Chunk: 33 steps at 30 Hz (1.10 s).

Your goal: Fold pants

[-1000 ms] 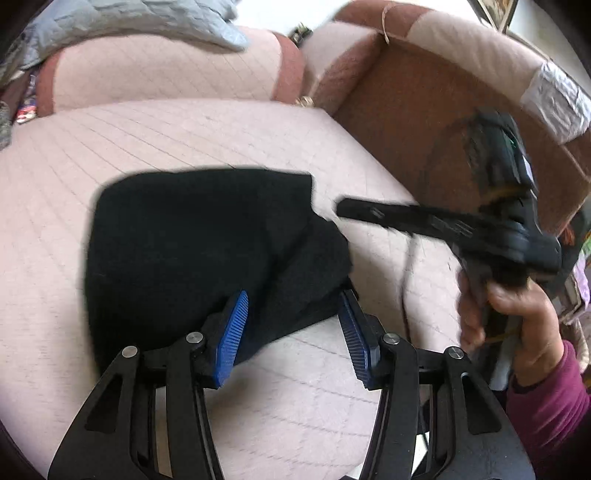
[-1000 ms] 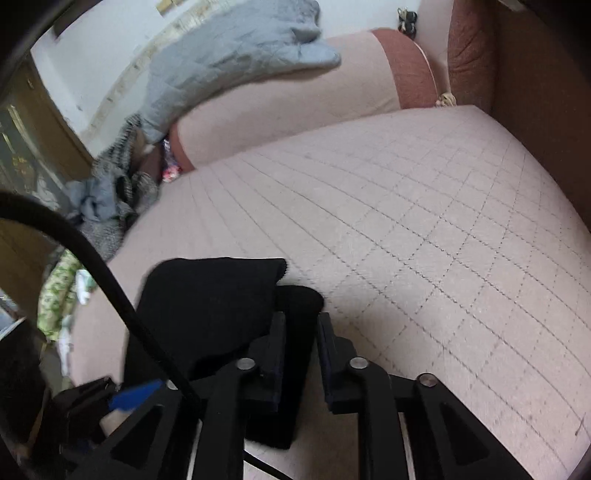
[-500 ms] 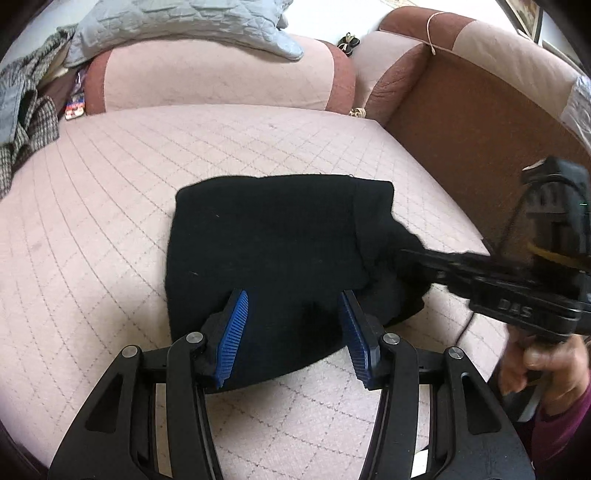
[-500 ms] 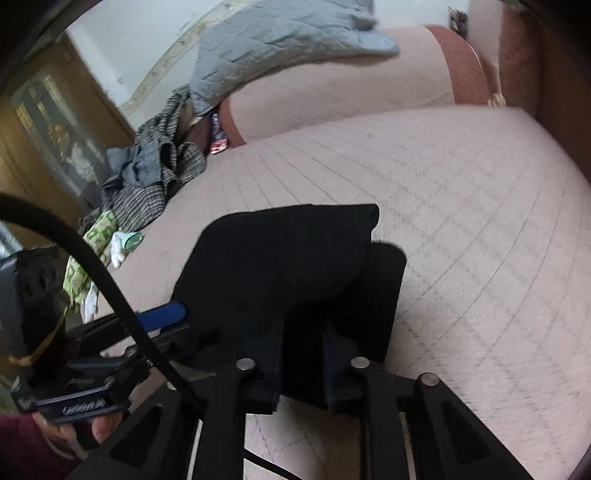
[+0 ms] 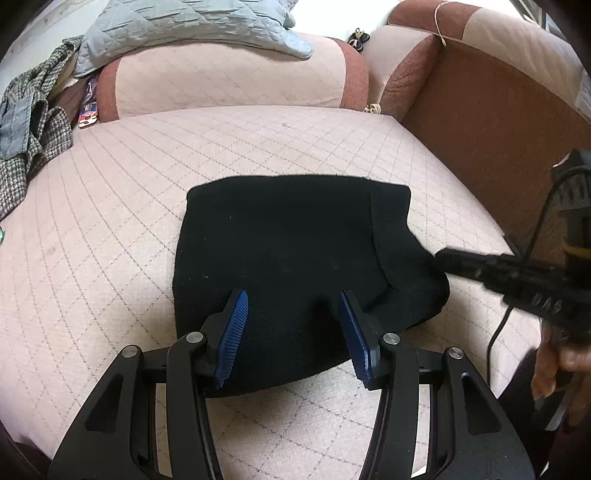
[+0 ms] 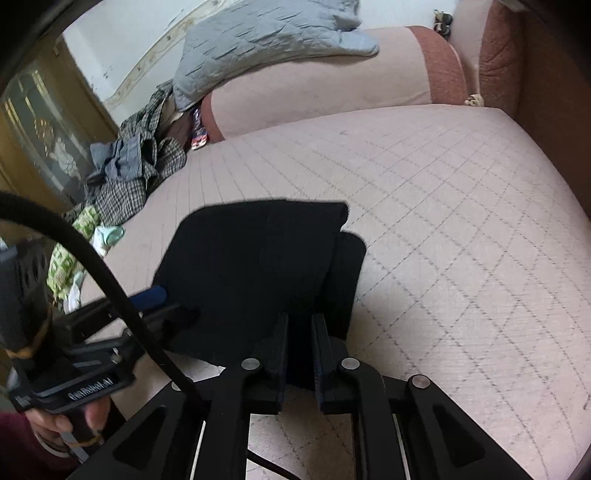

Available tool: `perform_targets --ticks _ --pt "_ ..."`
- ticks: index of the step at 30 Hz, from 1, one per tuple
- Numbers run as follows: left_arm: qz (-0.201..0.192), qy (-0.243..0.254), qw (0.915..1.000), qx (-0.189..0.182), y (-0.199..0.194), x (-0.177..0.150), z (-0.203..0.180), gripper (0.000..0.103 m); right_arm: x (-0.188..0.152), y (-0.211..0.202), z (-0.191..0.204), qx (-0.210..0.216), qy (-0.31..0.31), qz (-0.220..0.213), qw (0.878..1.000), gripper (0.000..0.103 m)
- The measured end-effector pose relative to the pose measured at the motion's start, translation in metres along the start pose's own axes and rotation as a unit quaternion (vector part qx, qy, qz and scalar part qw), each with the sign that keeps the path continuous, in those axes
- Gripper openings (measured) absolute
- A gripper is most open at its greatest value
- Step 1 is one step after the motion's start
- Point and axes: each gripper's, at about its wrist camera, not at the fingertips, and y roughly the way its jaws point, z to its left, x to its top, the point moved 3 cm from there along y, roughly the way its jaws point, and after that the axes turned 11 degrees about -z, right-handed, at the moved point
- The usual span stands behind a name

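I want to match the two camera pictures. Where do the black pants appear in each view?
Left wrist view: the black pants lie in the centre, on the pink quilted cushion, between the open left gripper fingers.
Right wrist view: they are left of centre, just above the right gripper.
Shared landmark: the grey quilted blanket at the top of both.
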Motion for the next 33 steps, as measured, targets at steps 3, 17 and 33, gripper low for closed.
perform_targets --ticks 3,17,33 --pt "-0.009 -0.003 0.9999 0.009 -0.003 0.005 0.005 0.05 0.013 -0.014 0.004 -0.009 -0.011 -0.027 1.0 0.015" --pt "-0.02 -0.017 0.999 0.036 0.0 0.02 0.037 0.05 0.025 0.007 0.01 -0.005 0.021 -0.035 0.999 0.046" --pt "0.005 -0.055 0.9969 0.056 0.046 0.043 0.077 0.05 0.032 0.063 -0.012 0.021 0.063 -0.032 0.997 0.024"
